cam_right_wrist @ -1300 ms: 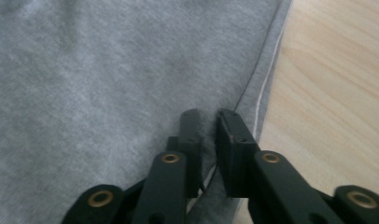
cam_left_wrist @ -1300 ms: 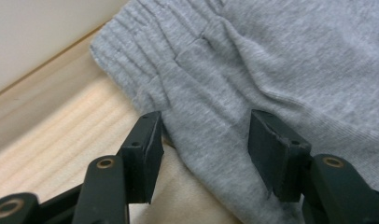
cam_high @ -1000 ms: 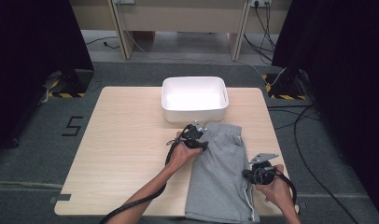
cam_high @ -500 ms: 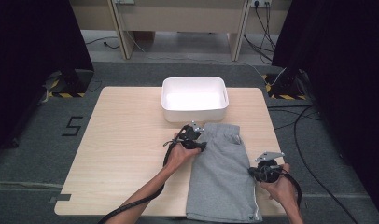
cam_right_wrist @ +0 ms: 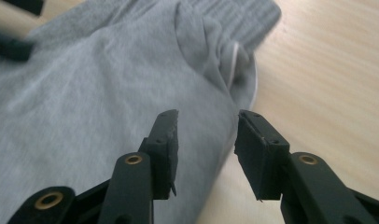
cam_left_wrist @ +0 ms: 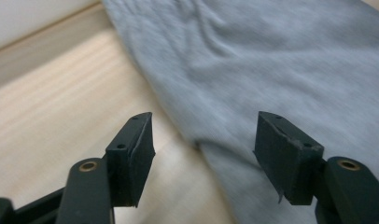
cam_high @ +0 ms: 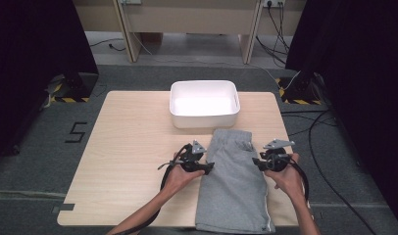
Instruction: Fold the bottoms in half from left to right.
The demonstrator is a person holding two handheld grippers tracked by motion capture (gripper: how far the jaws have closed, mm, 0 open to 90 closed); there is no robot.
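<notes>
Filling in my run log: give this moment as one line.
left gripper: jaws just opening, at shorts' left edge | right gripper: jaws just opening, at right edge | bin: empty

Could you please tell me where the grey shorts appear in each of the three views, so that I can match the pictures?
High view: the grey shorts lie on the table's near right part, between the two grippers, in front of the white bin.
Left gripper view: they cover the upper right, their edge running down between the open jaws.
Right gripper view: they cover the left and centre.
Shared landmark: the light wooden table.
</notes>
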